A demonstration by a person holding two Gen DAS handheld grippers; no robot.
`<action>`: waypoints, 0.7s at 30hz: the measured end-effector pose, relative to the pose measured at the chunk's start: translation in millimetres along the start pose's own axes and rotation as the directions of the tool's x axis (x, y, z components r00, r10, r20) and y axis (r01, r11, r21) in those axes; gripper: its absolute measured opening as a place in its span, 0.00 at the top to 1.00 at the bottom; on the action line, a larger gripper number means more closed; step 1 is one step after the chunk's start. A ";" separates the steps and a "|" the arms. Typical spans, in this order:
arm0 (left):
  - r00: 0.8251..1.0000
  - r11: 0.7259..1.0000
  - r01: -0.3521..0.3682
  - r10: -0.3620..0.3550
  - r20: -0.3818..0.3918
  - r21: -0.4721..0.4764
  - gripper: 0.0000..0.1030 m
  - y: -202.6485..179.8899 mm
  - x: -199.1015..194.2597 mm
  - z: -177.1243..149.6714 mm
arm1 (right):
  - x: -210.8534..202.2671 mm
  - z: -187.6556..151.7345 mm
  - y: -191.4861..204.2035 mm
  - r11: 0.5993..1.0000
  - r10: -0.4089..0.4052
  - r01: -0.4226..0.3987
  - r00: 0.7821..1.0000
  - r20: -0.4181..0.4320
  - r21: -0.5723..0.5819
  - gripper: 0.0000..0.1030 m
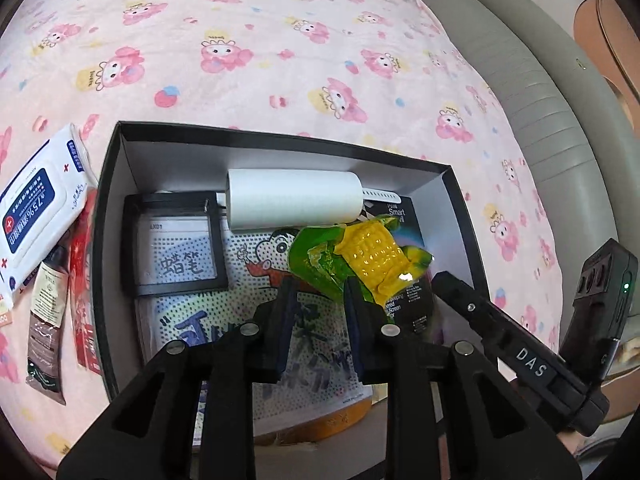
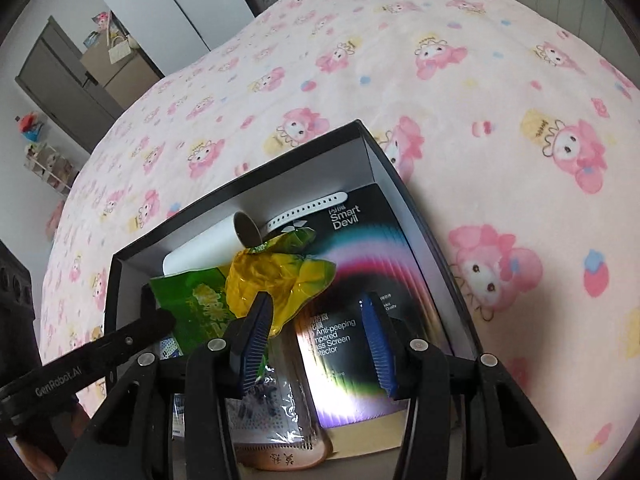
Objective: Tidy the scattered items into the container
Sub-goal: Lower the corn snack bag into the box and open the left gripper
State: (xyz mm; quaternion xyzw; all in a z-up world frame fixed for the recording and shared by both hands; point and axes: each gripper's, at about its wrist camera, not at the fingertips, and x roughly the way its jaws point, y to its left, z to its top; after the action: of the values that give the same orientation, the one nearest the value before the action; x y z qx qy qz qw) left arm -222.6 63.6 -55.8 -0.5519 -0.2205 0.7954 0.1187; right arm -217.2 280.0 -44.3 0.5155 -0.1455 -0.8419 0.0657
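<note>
1. Counting inside the black box [image 1: 120, 184]: one white paper roll [image 1: 294, 199] along the far wall, one white strap [image 2: 308, 210] behind it, one small black frame [image 1: 174, 242] toward the left wall, one cartoon dotted sheet [image 1: 240, 264] on the floor, one screen-protector pack [image 2: 372, 248] at the right wall.
2. One green-and-yellow corn packet [image 1: 360, 258] sits above the box's middle, off the floor.
3. Outside the left wall, on the blanket: one wet-wipes pack [image 1: 38, 204], one brown sachet [image 1: 46, 320], one red packet [image 1: 82, 280].
4. Left gripper [image 1: 320, 304] reaches in from the near edge; jaws partly closed around the corn packet's lower green end.
5. Right gripper [image 2: 316, 320] is over the near right corner, jaws spread wide; its left pad [image 2: 256, 332] overlaps the packet's yellow end, contact unclear.
6. Surface: pink cartoon-print blanket [image 2: 480, 80] on a bed. Grey padded bed frame [image 1: 532, 92] at right; white walls and dark cabinet [image 2: 60, 76] beyond.
</note>
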 end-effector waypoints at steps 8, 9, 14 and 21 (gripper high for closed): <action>1.000 1.000 0.026 -0.026 0.010 -0.010 0.78 2.0 -1.4 -5.0 | 0.4 -5.9 12.4 0.998 -0.014 0.014 1.000 0.000 -0.069 0.59; 1.000 1.000 0.026 -0.025 0.012 -0.014 0.78 2.5 -1.6 -5.1 | -2.4 -6.4 12.3 0.998 -0.011 0.011 1.000 0.007 -0.069 0.59; 0.999 0.998 0.002 0.001 0.049 -0.061 0.78 12.2 -6.8 -5.9 | -16.2 -9.0 12.0 0.998 0.006 -0.003 0.999 0.042 -0.071 0.59; 0.996 0.994 0.025 -0.016 0.083 -0.110 0.78 27.3 -12.3 -2.0 | 9.3 -24.3 45.7 0.967 0.101 -0.125 0.988 -0.115 -0.224 0.59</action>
State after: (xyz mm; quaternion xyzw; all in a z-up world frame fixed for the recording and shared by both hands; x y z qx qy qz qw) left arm -214.8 34.8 -59.4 -0.5221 -0.2749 0.8027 0.0868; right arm -201.7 229.9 -48.3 0.5378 -0.0725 -0.8204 0.1802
